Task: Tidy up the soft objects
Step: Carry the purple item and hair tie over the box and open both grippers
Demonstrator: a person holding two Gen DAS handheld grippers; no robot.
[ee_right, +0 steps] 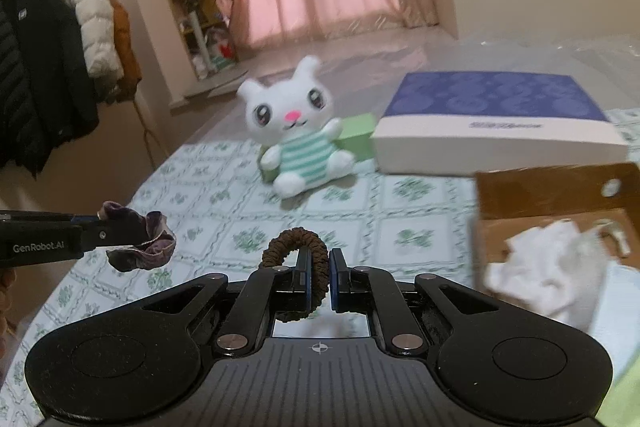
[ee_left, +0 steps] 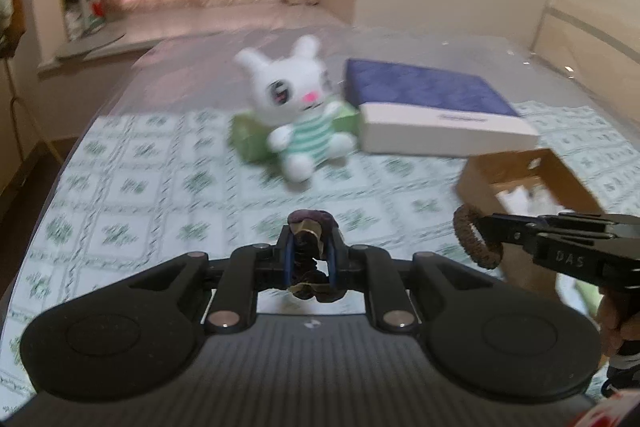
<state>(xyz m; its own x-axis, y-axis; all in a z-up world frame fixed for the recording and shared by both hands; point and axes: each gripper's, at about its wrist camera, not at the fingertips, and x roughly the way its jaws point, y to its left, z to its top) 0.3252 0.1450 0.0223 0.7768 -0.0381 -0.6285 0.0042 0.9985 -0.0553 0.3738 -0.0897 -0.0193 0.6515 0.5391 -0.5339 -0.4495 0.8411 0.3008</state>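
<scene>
My left gripper (ee_left: 311,235) is shut on a dark purple velvet scrunchie (ee_left: 313,223), held above the patterned tablecloth (ee_left: 132,183); it also shows in the right wrist view (ee_right: 140,243) at the left. My right gripper (ee_right: 320,259) is shut on a brown braided hair tie (ee_right: 296,247); the same tie shows in the left wrist view (ee_left: 474,237) at the right, near a brown cardboard box (ee_left: 520,183). A white plush bunny (ee_right: 298,131) in a striped green shirt sits mid-table.
A blue-and-white flat box (ee_right: 496,123) lies right of the bunny, with a green block (ee_right: 356,139) behind it. The cardboard box (ee_right: 552,195) holds white crumpled cloth (ee_right: 548,271). Coats (ee_right: 48,67) hang at the left; pink curtains are behind.
</scene>
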